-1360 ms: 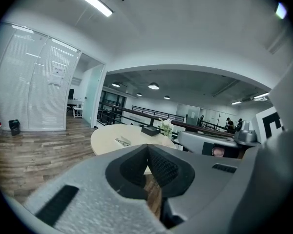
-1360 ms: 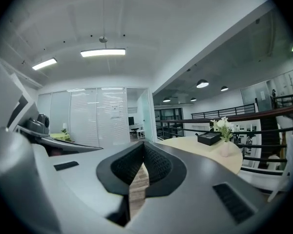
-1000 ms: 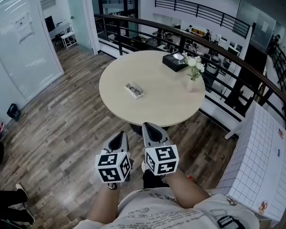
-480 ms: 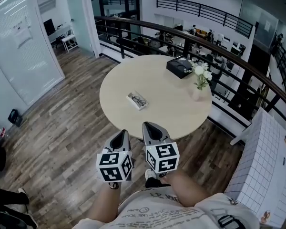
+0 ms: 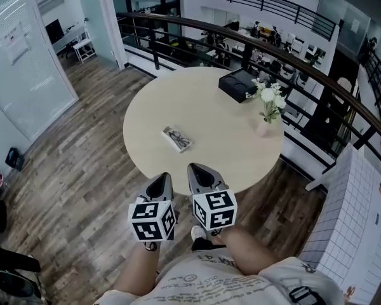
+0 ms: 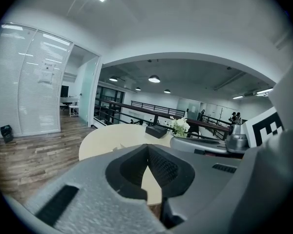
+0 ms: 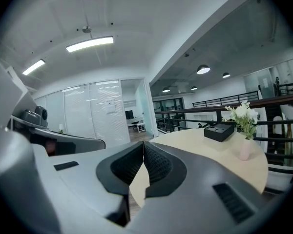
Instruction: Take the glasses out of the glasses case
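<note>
- Currently the left gripper [image 5: 161,178] has its jaws pressed together at the tips with nothing between them, as the left gripper view [image 6: 147,148] shows plainly.
- The right gripper [image 5: 199,169] is the same: jaws closed tip to tip and empty [image 7: 143,146].
- I hold both side by side close to the body, over the floor, short of the table's [image 5: 216,129] near edge.
- The case [image 5: 173,135] lies ahead of both, on the table's near-left part, inside the edge and well apart from the jaws.
- Its long axis runs diagonally, from far-left to near-right.
- Dark glasses [image 5: 182,140] seem to show on its pale inside, so I judge it open, though it is too small to be sure.
- The case sits almost on the line between the grippers, so neither is clearly nearer; both must go forward over the near edge.
- A black tray [image 5: 237,84] and a vase [image 5: 265,127] stand toward the far-right edge, clear of that path.
</note>
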Available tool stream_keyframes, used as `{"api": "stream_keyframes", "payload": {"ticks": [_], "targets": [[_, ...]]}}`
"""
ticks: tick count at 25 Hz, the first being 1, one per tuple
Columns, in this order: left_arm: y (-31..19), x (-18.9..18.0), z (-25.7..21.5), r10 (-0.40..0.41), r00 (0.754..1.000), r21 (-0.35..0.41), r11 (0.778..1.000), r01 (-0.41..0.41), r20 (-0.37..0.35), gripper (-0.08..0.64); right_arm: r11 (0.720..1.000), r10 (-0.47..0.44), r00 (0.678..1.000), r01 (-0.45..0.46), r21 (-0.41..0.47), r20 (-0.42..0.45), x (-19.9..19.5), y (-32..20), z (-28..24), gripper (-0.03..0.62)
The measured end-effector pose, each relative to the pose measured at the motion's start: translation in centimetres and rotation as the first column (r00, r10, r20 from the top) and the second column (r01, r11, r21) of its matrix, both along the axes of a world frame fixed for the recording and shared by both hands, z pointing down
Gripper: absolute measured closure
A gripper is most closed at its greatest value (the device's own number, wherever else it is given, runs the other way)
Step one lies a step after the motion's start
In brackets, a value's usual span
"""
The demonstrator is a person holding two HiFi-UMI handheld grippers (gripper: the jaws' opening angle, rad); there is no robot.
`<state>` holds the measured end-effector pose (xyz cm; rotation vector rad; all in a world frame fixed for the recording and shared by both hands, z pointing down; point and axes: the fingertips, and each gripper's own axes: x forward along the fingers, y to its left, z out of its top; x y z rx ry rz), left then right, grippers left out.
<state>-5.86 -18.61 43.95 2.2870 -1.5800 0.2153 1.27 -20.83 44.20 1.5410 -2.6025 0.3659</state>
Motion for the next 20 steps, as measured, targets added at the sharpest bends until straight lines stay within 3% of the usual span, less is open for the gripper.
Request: {"api": "stream_keyframes", "payload": {"ticks": [11,20], "targets": [[-8.4,0.9,-0.1,-0.035,0.999,-0.026,0.999,0.035,0.029,0.548,0.998,-0.043,0.999,0.043,-0.053,-0.004,1.7,-9.0,0.9,0.577],[-10.1,-1.0,1.5,-0.069,0.996,-0.067,0.995,0.072,0.047,0.548,0.994,-0.079,0.997,0.077,-0.083,-0.016,0.2,-11.4,2.6,0.577]]}}
